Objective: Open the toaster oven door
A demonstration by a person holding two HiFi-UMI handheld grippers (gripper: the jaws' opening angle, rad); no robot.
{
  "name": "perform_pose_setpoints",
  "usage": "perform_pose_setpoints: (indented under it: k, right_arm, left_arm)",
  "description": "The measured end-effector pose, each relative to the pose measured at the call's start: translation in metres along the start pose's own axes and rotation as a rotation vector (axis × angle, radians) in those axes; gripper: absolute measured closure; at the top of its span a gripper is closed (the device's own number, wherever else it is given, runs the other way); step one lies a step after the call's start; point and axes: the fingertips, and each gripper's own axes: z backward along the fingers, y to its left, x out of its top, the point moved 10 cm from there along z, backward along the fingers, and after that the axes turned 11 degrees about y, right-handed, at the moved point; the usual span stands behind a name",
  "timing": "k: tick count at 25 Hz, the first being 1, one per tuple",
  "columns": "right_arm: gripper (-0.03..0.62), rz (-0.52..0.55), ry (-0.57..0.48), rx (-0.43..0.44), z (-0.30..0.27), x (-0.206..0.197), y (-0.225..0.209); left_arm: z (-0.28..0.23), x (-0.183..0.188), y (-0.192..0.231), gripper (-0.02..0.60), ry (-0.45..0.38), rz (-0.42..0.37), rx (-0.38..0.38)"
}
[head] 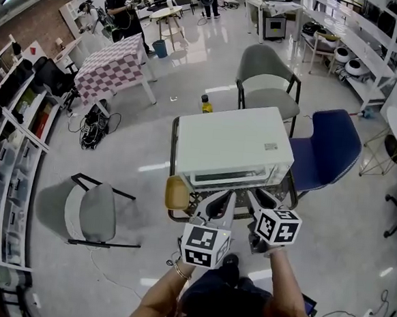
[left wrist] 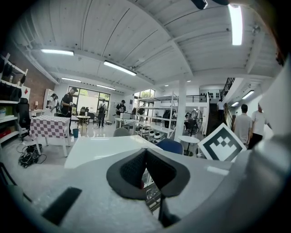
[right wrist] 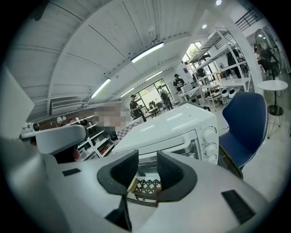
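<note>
A wide workshop with a glossy pale floor stretches away, with a grey chair (head: 266, 78) beyond and a blue chair (head: 326, 147) to the right. In the middle stands a small dark-framed table (head: 174, 146) that carries the toaster oven (head: 233, 147). The oven is a white box, its front turned toward the person and its door (right wrist: 175, 146) closed. Both grippers hang just near of that front, low in the head view. The left gripper (left wrist: 145, 151) has its pads pressed together at the tips with nothing between them. It sits before the left half of the oven. The right gripper (right wrist: 148, 157) has its jaws spread with a clear gap. The gap is empty, and through it the door glass and the table's mesh show. The door looks like a stiff panel with a glass window, probably hinged along its lower edge so that it swings down toward the person. The place to grip is likely the pale bar (right wrist: 159, 140) along its top edge, taken near the middle and away from the knobs (right wrist: 210, 136) at the right. The painted casing looks smooth and may be slippery. The oven seems light enough to slide or tip on the table if pulled hard. So a steady, downward-arcing pull suits it better than a tug, perhaps with the closed left gripper bracing the casing.
</note>
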Motion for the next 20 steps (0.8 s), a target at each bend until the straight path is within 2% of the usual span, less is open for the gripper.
perform_pose_setpoints:
  k: [9, 20]
  right_arm:
    - [0.464, -0.129, 0.042, 0.042, -0.023, -0.004, -0.02]
    - [0.413, -0.299, 0.068, 0.108, -0.054, -0.009, -0.042]
  left_arm:
    - [-0.021, -0.009, 0.01, 0.568, 0.055, 0.023, 0.007]
    - [-0.037, -0.013, 0.024, 0.568, 0.067, 0.062, 0.021]
